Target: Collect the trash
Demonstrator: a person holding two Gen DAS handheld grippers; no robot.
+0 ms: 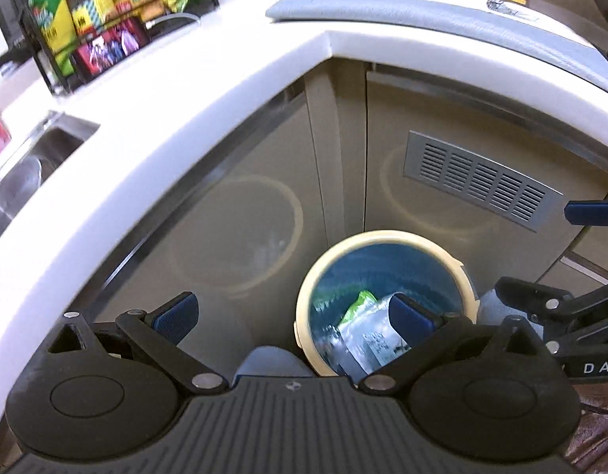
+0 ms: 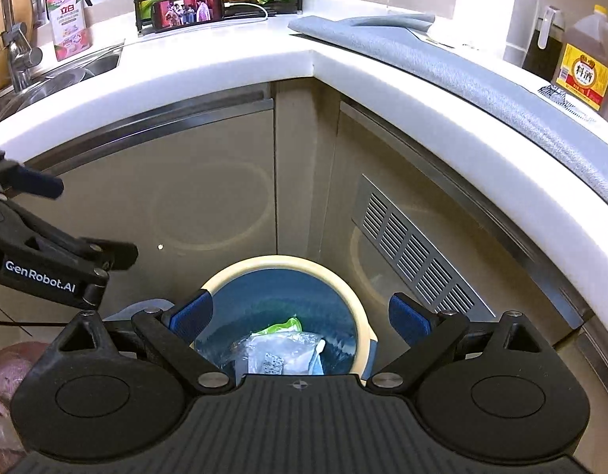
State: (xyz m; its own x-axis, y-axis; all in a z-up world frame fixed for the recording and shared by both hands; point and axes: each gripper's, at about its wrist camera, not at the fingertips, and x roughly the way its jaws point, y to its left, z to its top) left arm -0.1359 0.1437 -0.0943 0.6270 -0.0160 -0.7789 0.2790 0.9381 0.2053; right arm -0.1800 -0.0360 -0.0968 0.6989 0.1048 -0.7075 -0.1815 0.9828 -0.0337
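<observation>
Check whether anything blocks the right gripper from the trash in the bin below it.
Nothing visible does. The right gripper hangs open directly over the trash bin, whose mouth is uncovered, with the plastic wrappers exposed inside.

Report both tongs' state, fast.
Left tongs: open, holding nothing, beside the trash bin.
Right tongs: open, empty, over the bin.
</observation>
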